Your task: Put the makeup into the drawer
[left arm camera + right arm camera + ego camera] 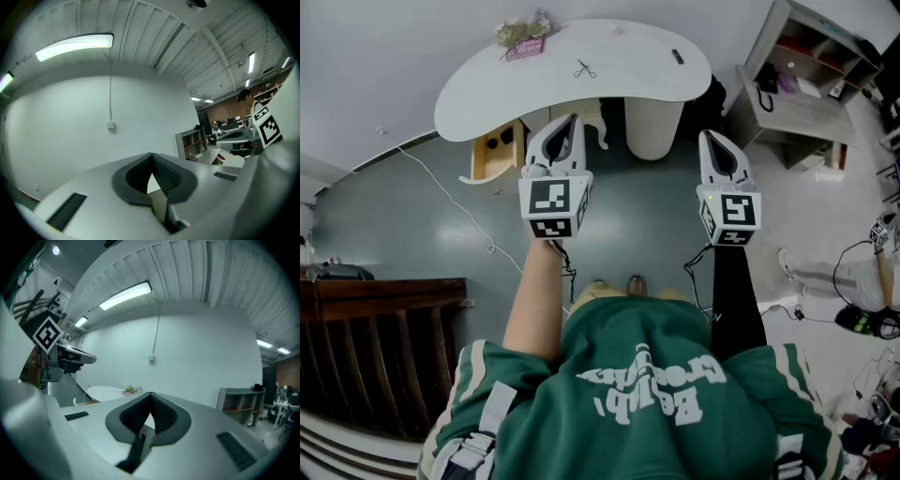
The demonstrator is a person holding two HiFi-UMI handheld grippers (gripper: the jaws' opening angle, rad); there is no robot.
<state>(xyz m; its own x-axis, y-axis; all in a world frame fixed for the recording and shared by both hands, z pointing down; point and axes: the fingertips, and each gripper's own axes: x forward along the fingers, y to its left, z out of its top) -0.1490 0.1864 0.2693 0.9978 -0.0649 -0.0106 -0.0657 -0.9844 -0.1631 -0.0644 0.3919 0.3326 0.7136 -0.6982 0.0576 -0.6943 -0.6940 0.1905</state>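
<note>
A white curved table (487, 89) stands ahead of me, and a light wooden drawer (483, 161) hangs open under its left end with dark items inside. A small dark object (677, 56) lies on the tabletop at the right; I cannot tell what it is. My left gripper (572, 120) is held level in the air short of the table, near the drawer, shut and empty (151, 154). My right gripper (711, 138) hovers level to the right, also shut with nothing between its pads (151, 393).
Scissors (585, 69) and a pink box with flowers (523, 39) lie on the table. Its white round base (654, 127) stands between the grippers. A grey shelf unit (802, 89) is at the right, dark wooden furniture (375, 323) at the left, and a cable (450, 202) on the floor.
</note>
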